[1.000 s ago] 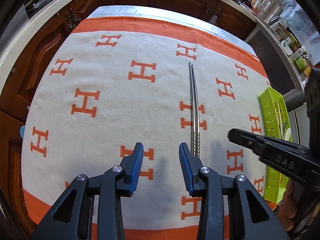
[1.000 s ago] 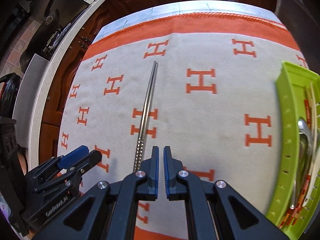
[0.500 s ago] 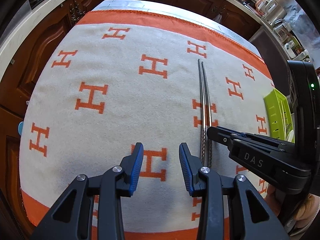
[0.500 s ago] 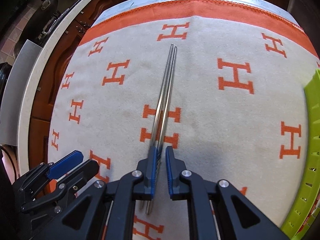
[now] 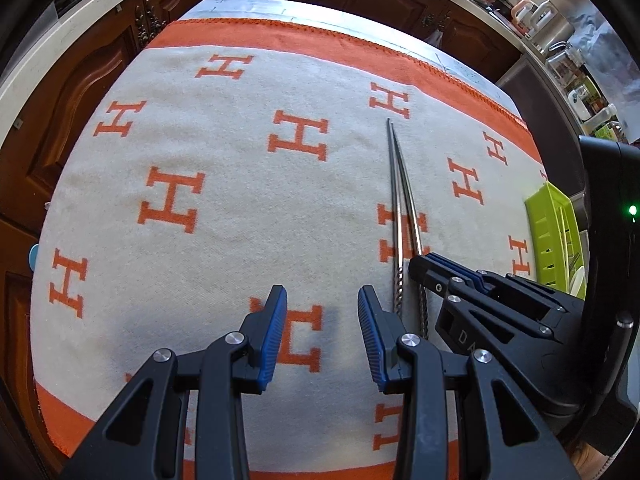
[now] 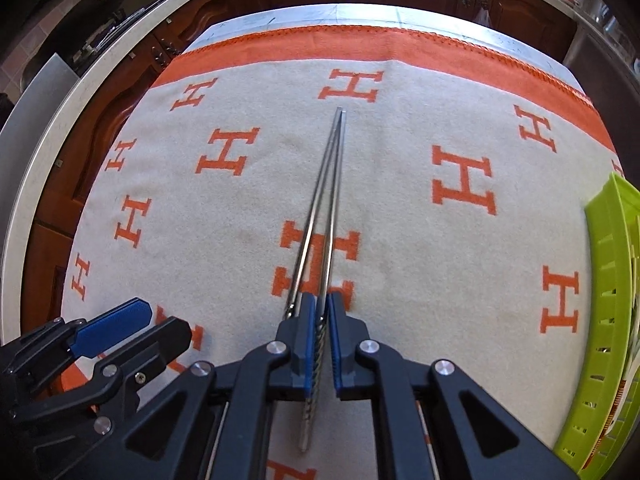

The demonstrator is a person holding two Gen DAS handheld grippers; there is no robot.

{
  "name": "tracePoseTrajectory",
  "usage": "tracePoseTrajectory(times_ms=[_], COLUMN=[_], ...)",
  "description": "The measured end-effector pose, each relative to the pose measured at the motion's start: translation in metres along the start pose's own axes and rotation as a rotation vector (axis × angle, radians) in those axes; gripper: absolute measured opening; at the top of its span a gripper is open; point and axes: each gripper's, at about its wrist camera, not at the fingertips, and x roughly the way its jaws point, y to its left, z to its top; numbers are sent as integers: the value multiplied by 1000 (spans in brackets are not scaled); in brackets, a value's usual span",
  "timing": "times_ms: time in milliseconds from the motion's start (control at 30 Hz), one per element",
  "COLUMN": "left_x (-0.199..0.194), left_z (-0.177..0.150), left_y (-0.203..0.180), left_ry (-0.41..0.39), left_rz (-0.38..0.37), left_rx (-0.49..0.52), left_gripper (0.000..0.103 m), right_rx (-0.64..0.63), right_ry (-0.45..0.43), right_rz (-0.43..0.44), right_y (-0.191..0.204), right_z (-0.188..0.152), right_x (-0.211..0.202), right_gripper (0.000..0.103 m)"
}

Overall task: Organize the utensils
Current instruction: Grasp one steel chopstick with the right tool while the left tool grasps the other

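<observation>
Right wrist view: right gripper (image 6: 319, 336) jaws pinch only one chopstick (image 6: 325, 216); its twin (image 6: 308, 224) at 11 o'clock might get left behind. Left gripper (image 5: 322, 332) gapes empty.

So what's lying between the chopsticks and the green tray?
Only bare H-pattern cloth between the chopsticks and the tray, shown in the right wrist view.

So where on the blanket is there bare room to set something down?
Free: the wide blanket stretch left of the chopsticks, and the strip between them and the green tray. Crowded: the near edge, around the left tool and right tool.
</observation>
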Motion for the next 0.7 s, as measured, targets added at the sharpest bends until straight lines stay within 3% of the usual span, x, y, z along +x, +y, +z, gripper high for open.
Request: tracePoseTrajectory(times_ms=[567, 700], left_x=[33, 46], left_z=[17, 14], left_y=[-55, -66], left_ry=[-2, -2], left_rz=[-59, 19], left_rx=[27, 52], left_gripper=[35, 35], right_rx=[178, 190], right_ry=[-30, -33], right_rz=[74, 87], right_y=[-73, -83], right_z=[-19, -26], right_x=[-33, -38], right_gripper=[5, 5])
